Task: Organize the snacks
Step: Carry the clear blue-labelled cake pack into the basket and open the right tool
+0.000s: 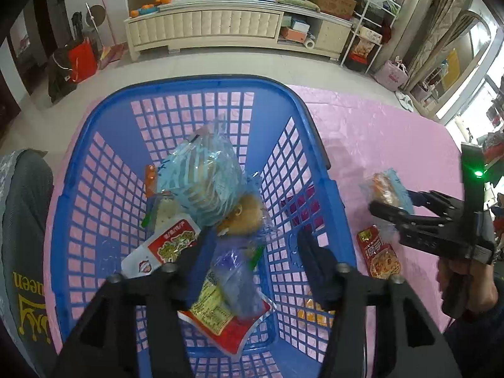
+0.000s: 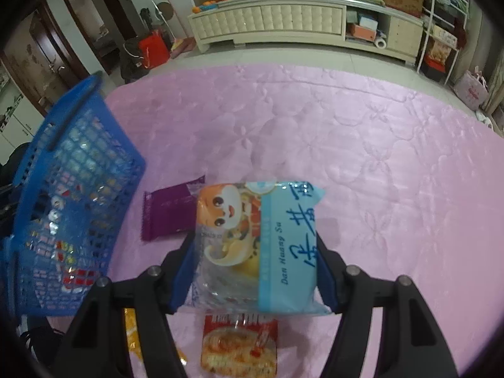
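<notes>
Blue basket (image 1: 176,94) already holds several snack packets, left tongs (image 1: 249,252) open and empty above it; right tongs (image 2: 255,252) clamp an egg-yolk pastry pack (image 2: 258,245) beside it, with perhaps three packets left nearby.

Basket (image 1: 277,91): solid blue plastic, square grid holes on walls and floor. Surface (image 2: 362,132): pink cloth, quilted flower pattern. Snack pack (image 2: 261,245) in right tongs (image 2: 256,252): clear film, light-blue band with darker blue lettering, orange-white cartoon face. Tongs bodies black, blue pads on the right ones. Purple wrapper (image 2: 170,211) with zigzag edge on the cloth. Red packet (image 2: 239,346) with orange food print; another red one (image 1: 379,252) beside the basket. Orange-yellow packet (image 2: 132,337), partly hidden. In the basket: light-blue striped clear bag (image 1: 201,179), red-white packet (image 1: 163,249), red packet with yellow label (image 1: 217,315), brown bun (image 1: 245,214) in clear wrap. Grey sleeve (image 1: 25,236), yellow lettering.
</notes>
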`<state>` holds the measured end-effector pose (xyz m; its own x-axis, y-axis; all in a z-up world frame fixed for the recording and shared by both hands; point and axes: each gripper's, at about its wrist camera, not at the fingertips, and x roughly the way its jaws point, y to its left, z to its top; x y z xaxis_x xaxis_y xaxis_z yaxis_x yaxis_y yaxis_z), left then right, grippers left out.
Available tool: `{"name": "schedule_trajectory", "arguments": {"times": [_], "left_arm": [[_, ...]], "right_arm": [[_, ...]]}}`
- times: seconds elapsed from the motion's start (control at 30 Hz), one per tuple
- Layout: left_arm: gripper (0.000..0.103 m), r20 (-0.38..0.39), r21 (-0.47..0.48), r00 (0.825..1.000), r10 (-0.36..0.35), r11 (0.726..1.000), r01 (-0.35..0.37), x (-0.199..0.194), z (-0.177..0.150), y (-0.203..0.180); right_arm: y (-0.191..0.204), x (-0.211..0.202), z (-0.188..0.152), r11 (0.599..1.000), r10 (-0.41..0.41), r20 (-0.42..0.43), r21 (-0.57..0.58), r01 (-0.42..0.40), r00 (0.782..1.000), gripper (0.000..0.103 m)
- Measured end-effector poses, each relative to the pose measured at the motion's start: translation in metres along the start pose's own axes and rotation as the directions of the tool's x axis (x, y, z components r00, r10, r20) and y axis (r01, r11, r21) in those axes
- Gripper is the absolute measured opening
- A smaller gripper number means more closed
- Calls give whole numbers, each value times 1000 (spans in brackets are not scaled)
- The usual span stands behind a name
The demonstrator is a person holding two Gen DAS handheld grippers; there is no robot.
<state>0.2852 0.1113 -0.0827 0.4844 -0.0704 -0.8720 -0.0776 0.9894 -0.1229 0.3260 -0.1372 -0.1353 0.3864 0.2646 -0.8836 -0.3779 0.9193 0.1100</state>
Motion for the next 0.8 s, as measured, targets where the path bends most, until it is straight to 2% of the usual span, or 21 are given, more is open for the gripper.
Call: {"name": "schedule_trajectory", "arguments": {"times": [0.37,0.63,0.8], "left_arm": [[60,67,10,998,-10,1000,9,-49,-24,-3],[63,144,35,990,-11,999,6,-98,-45,4],[63,181,24,983,-13,1000,8,-118,-52,21]], "right_arm": [[22,-65,1,999,15,82,-39,-12,997,70],[69,-113,2,992,25,150,-126,-6,988,70],[103,-127,1,985,38,168,-170,-9,985,70]]}}
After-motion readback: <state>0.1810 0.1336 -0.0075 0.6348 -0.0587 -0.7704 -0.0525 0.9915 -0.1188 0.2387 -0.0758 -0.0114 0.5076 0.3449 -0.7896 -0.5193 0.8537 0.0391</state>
